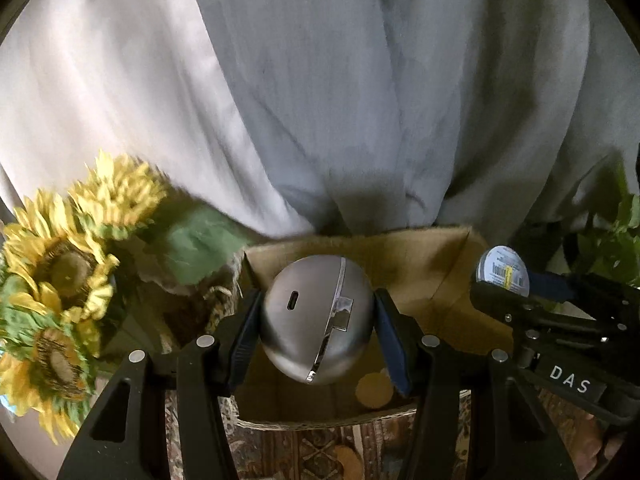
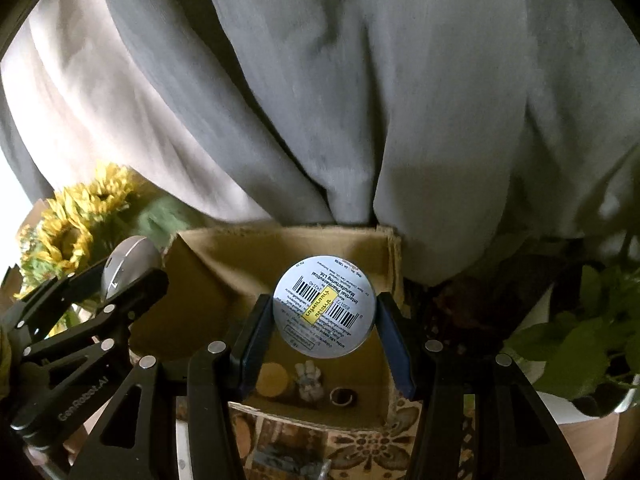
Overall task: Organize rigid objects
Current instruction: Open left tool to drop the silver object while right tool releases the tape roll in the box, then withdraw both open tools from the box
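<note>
Two rigid objects are held above the cardboard box [image 1: 448,280], one in each claw. The silver egg-shaped object [image 1: 316,320] sits squarely between the blue pads of the left gripper [image 1: 316,330], which is clenched on its two sides; its long axis runs roughly up and down in the left wrist view, tilted slightly, with the narrower end pointing down toward the box floor and a chrome seam curving along its right half. A small slot opening faces the camera. The round tin [image 2: 324,307] is clamped by its rim between the pads of the right gripper [image 2: 324,330], its flat labelled face with barcode and yellow sticker turned toward the camera, the printing upside down. Both hang over the box's open top, the tin toward the box's right side, the silver object toward its left. Inside the box lie a yellow disc [image 2: 273,381], a pale lumpy figurine [image 2: 309,380] and a small ring [image 2: 342,397]. Sunflowers [image 1: 60,272] stand left of the box, a leafy plant [image 2: 580,344] right of it, grey curtain [image 2: 320,100] behind it.
</note>
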Available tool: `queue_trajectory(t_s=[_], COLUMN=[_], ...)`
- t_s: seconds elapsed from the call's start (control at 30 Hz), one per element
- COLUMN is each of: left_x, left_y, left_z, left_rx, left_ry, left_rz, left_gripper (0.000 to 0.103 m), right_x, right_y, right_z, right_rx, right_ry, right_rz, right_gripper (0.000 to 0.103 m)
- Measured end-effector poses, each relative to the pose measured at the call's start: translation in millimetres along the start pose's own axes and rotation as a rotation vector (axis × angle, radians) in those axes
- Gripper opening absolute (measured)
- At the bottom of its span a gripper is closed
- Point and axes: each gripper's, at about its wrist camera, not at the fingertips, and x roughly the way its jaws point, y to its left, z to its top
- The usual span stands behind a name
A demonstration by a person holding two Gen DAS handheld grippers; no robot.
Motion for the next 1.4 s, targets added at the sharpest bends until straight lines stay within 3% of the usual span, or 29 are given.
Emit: queue_trajectory(t_s=[0.37,0.43,0.63,0.93,1.4], left_x=[31,32,10,-42,-89], left_y=[-3,-3,-5,2,6], left_z=[-11,-12,-10,-19,-57], left_rx=[-0.016,-0.023,-0.012,-0.024,-0.051], left_ry=[0.141,0.143,0.074,-0.042,-0.116], left_rz=[0.017,0.034,0.076,0.105,0.123], left_gripper=[0.055,0.068,0.072,0.074,0.076], right_x=[29,28,21,-22,-73], right_y=[-4,-3,-2,4,18], right_z=[-8,-8,-8,-16,-43], right_rx=[-0.003,-0.015,-0.006,0.016,0.01], right_ry=[0.113,0.115,0.099,-0.019,-0.111], right_rz=[-0.013,-0.022,-0.033,-0.041,-0.058], right_gripper=[0.053,0.054,0.059,0.062,0.072])
